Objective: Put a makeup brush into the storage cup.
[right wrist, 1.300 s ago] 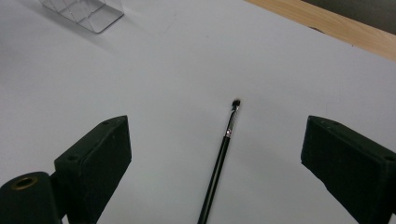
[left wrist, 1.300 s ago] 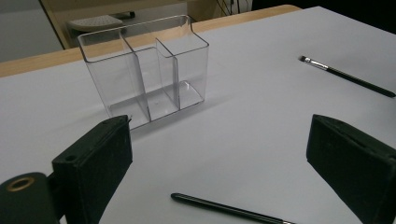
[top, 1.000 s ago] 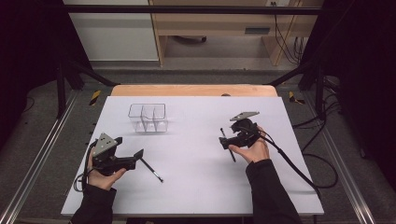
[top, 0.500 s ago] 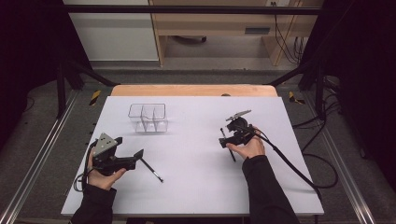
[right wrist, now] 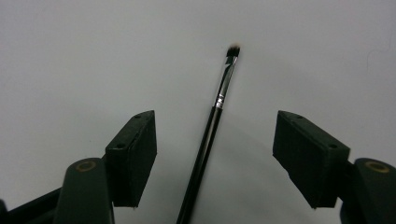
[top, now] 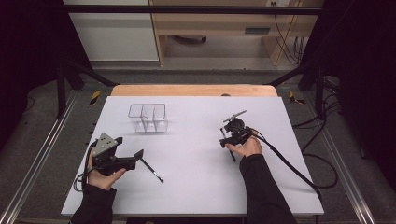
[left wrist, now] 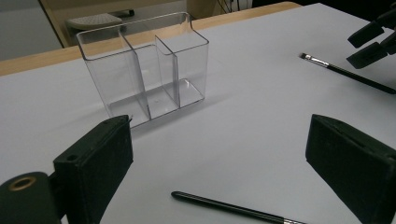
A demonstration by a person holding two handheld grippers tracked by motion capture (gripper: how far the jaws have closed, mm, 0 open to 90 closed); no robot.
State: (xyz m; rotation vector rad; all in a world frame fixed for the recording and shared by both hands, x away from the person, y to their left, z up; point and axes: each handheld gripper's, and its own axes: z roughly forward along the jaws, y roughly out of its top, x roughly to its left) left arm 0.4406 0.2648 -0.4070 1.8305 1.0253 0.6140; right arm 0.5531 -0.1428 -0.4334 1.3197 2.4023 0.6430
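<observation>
A clear plastic organizer (top: 148,117) (left wrist: 144,74) with several compartments stands empty at the table's back left. My left gripper (top: 138,155) (left wrist: 224,154) is open, low over the white table and pointed at the organizer. A thin black brush (top: 153,171) (left wrist: 233,207) lies on the table just ahead of its jaws. My right gripper (top: 224,139) (right wrist: 215,140) is open and tipped down over a second black brush (top: 232,157) (right wrist: 210,130). That brush lies between the jaws, bristles pointing away, untouched. The left gripper view catches this brush (left wrist: 345,72) and the right gripper (left wrist: 373,42).
The white table surface (top: 196,186) ends in a wooden strip (top: 191,90) at the far edge. The right gripper's cable (top: 289,165) trails off the table's right side. Dark frame bars and a grey floor surround the table.
The right gripper has pitched downward over its brush, its top plate now seen edge-on. The left gripper and both brushes have stayed put.
</observation>
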